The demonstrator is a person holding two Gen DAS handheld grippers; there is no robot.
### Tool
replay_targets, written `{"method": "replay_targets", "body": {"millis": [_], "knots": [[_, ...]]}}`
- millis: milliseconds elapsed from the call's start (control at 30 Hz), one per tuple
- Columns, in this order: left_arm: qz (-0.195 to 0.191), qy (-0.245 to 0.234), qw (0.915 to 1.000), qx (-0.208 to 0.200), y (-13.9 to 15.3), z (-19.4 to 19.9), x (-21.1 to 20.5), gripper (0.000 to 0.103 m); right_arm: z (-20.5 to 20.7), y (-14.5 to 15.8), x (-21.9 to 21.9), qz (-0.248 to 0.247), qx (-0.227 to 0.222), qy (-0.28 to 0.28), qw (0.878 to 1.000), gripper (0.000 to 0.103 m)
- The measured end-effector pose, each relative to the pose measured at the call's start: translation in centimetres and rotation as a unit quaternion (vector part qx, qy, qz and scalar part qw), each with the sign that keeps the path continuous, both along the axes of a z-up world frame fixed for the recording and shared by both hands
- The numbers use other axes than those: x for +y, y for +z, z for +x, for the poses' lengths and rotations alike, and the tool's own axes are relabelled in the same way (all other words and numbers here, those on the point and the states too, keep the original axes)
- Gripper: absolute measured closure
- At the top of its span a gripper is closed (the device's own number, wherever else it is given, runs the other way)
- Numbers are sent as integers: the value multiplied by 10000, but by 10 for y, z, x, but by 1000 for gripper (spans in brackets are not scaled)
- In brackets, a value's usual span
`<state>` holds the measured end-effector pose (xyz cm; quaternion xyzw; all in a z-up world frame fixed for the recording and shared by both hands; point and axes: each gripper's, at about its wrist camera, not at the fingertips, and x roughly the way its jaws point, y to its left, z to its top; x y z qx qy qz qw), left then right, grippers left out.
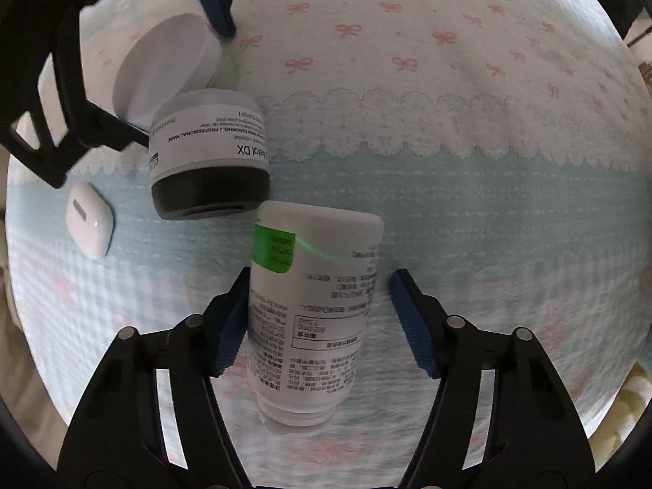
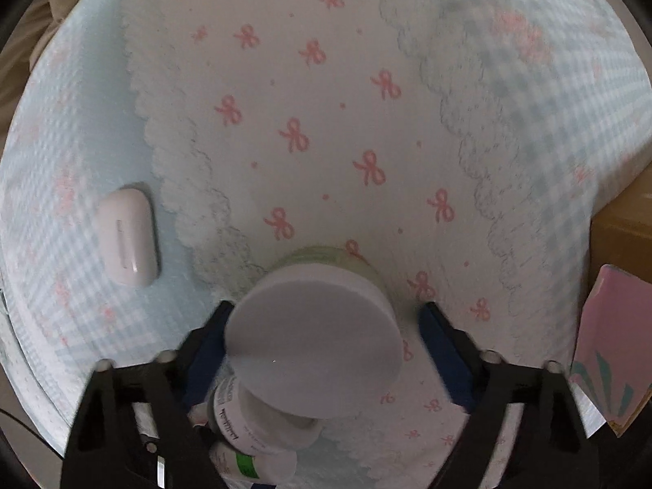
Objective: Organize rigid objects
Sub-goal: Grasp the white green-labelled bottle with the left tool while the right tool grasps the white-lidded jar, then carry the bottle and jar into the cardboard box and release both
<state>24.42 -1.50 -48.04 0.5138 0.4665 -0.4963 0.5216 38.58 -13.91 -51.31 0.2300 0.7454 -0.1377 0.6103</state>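
While both grippers are pointing down at the bow-print cloth (image 1: 407, 61), each is straddling a container, neither clamped.

Left gripper (image 1: 313, 326) is spread around the white bottle (image 1: 313, 305) with the green label, lying on its side; left pad is touching the bottle, right pad is sitting clear. Right gripper (image 2: 326, 350) is spread around the white-lidded jar (image 2: 313, 334); contact there is too blurred to call. Black-based jar (image 1: 210, 155) is lying between the two, just beside the bottle. White earbud case (image 2: 128, 236) is lying apart on the checked border.
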Motion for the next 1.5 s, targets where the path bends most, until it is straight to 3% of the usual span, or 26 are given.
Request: {"method": "replay_targets", "body": {"millis": [33, 100, 467, 833, 1033, 1167, 1500], "knots": [[-10, -7, 10000, -36, 1, 0, -1, 53, -1, -2, 0, 73, -40, -25, 10000, 28], [37, 18, 10000, -3, 0, -1, -4, 53, -2, 0, 1, 94, -115, 15, 9999, 34], [-46, 421, 9991, 16, 15, 21, -4, 54, 4, 12, 15, 148, -232, 56, 9996, 35], [-377, 1250, 9914, -74, 72, 46, 5, 56, -1, 67, 32, 176, -640, 85, 9978, 35], [-714, 1956, 9780, -92, 122, 49, 20, 56, -9, 113, 41, 122, -950, 203, 9952, 35], [-1012, 2478, 9633, -180, 161, 34, 32, 56, -32, 156, 26, 143, -1153, 196, 9930, 35], [-1573, 3063, 9379, -422, 239, 9, 39, 56, -80, 241, -14, 189, -1592, 302, 9866, 35]]}}
